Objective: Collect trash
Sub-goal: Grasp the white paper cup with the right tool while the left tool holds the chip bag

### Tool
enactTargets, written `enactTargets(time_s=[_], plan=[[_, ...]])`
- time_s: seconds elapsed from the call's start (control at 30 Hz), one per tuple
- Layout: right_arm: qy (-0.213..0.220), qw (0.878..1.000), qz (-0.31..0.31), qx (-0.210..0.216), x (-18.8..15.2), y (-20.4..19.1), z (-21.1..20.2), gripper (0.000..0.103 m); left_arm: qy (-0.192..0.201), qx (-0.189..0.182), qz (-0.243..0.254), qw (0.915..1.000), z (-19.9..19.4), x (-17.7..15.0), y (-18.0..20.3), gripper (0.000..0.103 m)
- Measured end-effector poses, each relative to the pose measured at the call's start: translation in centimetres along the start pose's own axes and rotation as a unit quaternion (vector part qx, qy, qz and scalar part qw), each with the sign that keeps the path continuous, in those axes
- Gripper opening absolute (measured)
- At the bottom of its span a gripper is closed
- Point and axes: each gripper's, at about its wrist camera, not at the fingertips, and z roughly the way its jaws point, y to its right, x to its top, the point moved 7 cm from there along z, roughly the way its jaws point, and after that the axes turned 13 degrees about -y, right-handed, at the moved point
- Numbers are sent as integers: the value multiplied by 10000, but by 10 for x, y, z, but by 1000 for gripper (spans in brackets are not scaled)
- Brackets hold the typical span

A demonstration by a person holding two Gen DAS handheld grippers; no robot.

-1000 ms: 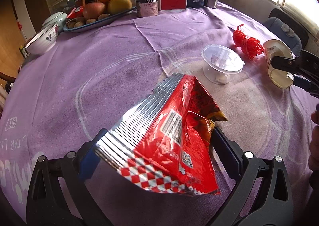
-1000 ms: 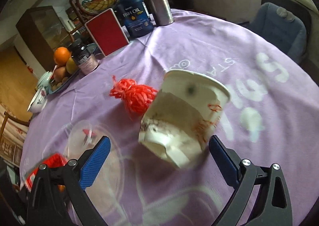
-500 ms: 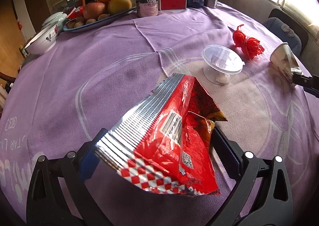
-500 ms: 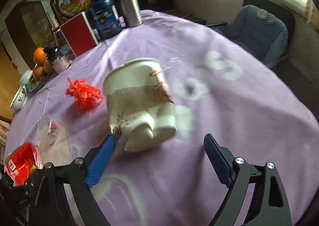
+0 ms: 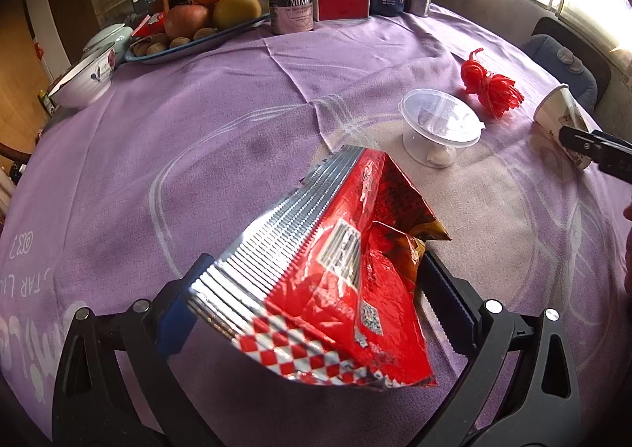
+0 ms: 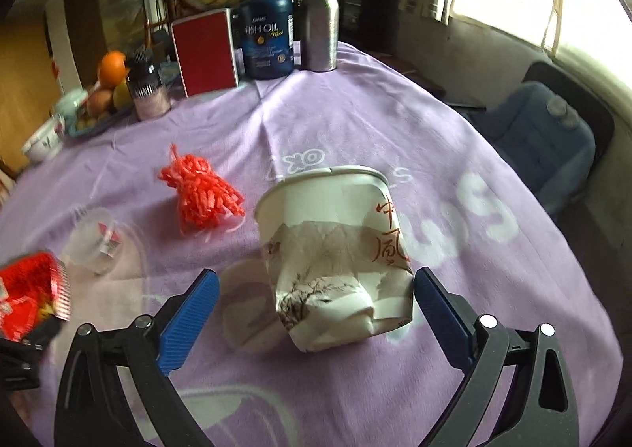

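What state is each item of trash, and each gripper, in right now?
Snack bag: torn open, clamped in the left gripper.
Paper cup: crushed at its base, between the right gripper's open jaws.
Clear plastic tub: lidded, upright.
Red mesh net: bunched up, lying loose.

Your right gripper (image 6: 314, 303) has rolled, its jaws just reopened wide; the crumpled paper cup (image 6: 335, 253) now sits between them, perhaps touching one pad.

Home dining table (image 5: 197, 139), fruit tray (image 5: 197, 48)
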Motion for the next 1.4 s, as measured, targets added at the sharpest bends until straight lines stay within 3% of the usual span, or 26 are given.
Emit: enactTargets(time_s=[0.13,0.2,0.37,0.5,0.77,1.03,1.13,1.2,1.27,1.4], plan=[[-69,9998,139,-95,4,6,9,96,0,3,-3,10000,0,0,0,98],[-2,9996,267,-38,5,11,7,78,1,2,-3,10000,0,0,0,98],[71,9998,51,184,-1,-2,-3,79,1,2,-4,10000,0,0,0,98],[-331,9927,-261,1129,-31,-37,-15,79,2,2,-5,10000,1,-1,0,98],[-344,9897,-703,1201,-85,-69,-46,80,-72,-55,59,9999,1,2,-1,98],[-450,9891,-502,1305,-91,-67,-44,80,64,-198,-4,9998,-4,7,-5,96],[-401,9892,-331,1373,-92,-62,-45,80,258,-229,21,9994,-11,11,-5,80],[-364,9898,-255,1350,-91,-59,-45,80,224,-325,98,9992,-10,12,-3,54],[-369,9903,-259,1312,-91,-59,-44,80,217,-380,126,9990,-10,12,-2,50],[-278,9928,-335,1120,-92,-61,-47,80,563,-521,220,9968,-32,11,3,45]])
